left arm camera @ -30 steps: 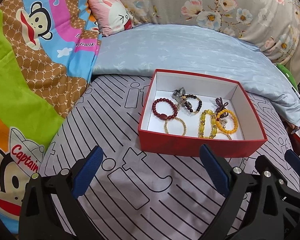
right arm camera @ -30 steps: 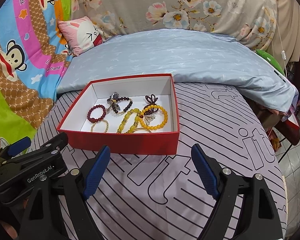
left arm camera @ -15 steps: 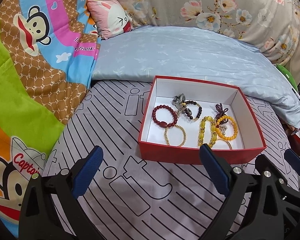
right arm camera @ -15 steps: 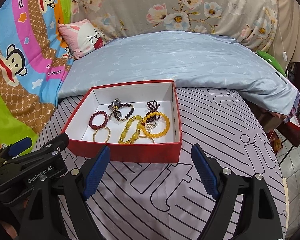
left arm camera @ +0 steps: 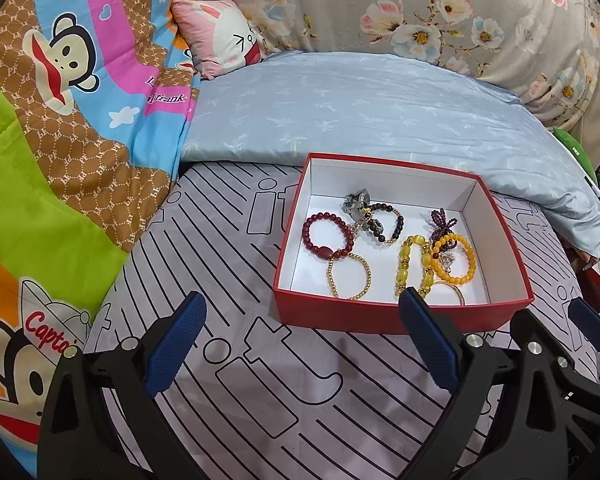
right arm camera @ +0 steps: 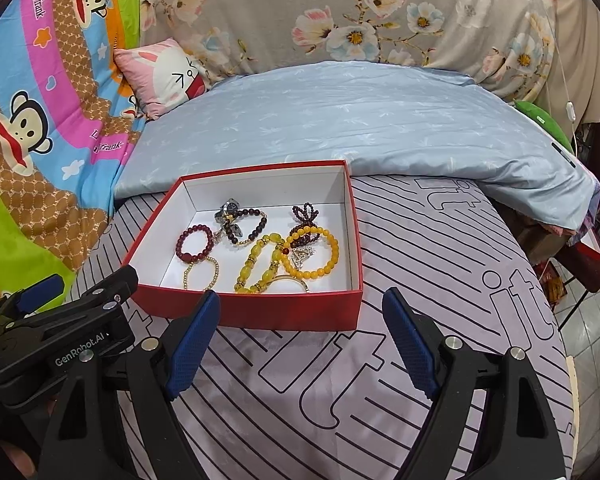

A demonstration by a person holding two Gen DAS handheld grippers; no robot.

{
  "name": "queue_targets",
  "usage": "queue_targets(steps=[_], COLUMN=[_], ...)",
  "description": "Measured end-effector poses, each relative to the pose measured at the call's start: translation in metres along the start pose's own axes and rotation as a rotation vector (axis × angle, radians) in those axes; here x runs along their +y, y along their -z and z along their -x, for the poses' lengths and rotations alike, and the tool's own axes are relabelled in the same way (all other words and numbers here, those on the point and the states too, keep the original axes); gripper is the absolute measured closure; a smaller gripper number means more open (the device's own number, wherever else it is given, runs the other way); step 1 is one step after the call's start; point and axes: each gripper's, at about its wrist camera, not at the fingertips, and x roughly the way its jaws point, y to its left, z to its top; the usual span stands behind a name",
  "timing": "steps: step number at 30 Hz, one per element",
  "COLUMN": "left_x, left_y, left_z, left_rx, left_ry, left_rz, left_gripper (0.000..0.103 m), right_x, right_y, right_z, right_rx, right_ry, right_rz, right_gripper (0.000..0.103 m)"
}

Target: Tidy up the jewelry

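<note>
Jewelry box (left arm camera: pixel 384 316), long axis crosswise

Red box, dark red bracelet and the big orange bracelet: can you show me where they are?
red box (right arm camera: pixel 260 312), right wrist view, on its near outer wall.
dark red bracelet (right arm camera: pixel 185 257), right wrist view, on its large bottom bead.
orange bracelet (right arm camera: pixel 334 249), right wrist view, on the beads of its right side.

Left gripper (left arm camera: pixel 302 338): black plastic frame, ribbed struts, blue textured pads (left arm camera: pixel 176 342), silver screw heads on each finger. Right gripper (right arm camera: pixel 302 338): same build, blue knurled pads (right arm camera: pixel 410 344), silver screws. White "GenRobot.AI" lettering on the left gripper's black body, seen from the right wrist.
</note>
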Motion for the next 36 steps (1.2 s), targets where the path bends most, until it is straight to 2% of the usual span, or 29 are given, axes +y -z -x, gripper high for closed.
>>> queue_targets(steps=[23, 36], left_x=[-0.0008, -0.0029], left_y=[-0.0007, 0.0019], left_z=[-0.0016, 0.0023], left_rx=[0.004, -0.023], left_ry=[0.000, -0.014], left_rz=[0.003, -0.025], left_gripper=[0.011, 0.011], right_x=[-0.0010, -0.0014], right_y=[-0.0007, -0.0018], right_z=[-0.0010, -0.0026], right_rx=[0.002, 0.001], right_ry=[-0.001, 0.001], right_rz=[-0.001, 0.003], right_gripper=[0.023, 0.023])
